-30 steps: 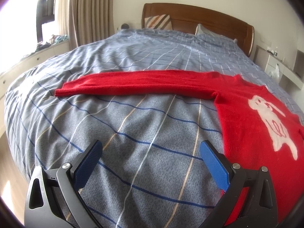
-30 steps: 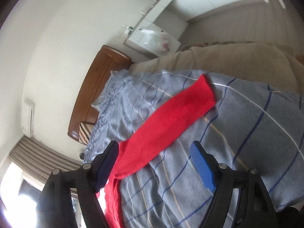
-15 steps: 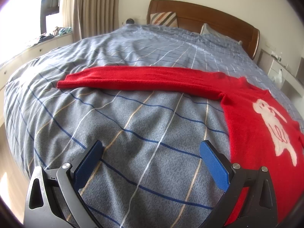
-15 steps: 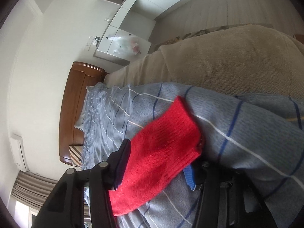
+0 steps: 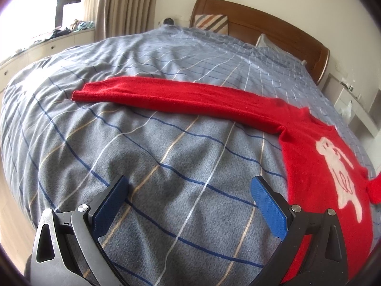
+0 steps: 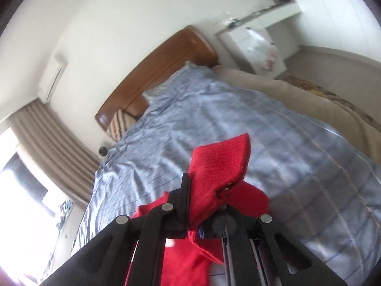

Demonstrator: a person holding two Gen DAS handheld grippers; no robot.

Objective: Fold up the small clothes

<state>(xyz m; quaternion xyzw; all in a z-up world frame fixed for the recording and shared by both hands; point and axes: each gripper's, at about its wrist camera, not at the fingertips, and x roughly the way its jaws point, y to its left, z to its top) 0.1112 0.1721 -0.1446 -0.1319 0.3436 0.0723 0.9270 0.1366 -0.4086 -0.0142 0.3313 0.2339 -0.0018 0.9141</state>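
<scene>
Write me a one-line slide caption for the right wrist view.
Right gripper clamps the cuff of the red sweater, lifted above the grey checked bedspread.

Bare blue-grey checked duvet [image 5: 166, 166] lies open right ahead of the left gripper [image 5: 188, 205], whose jaws stand wide with nothing between them. Across that stretch the red sweater's sleeve [image 5: 178, 97] lies flat (a low bar, easily passed over), its body [image 5: 316, 174] filling the right side. Beyond, the wooden headboard [image 5: 262, 26] and striped pillow [image 5: 210, 22] close off the far end
</scene>
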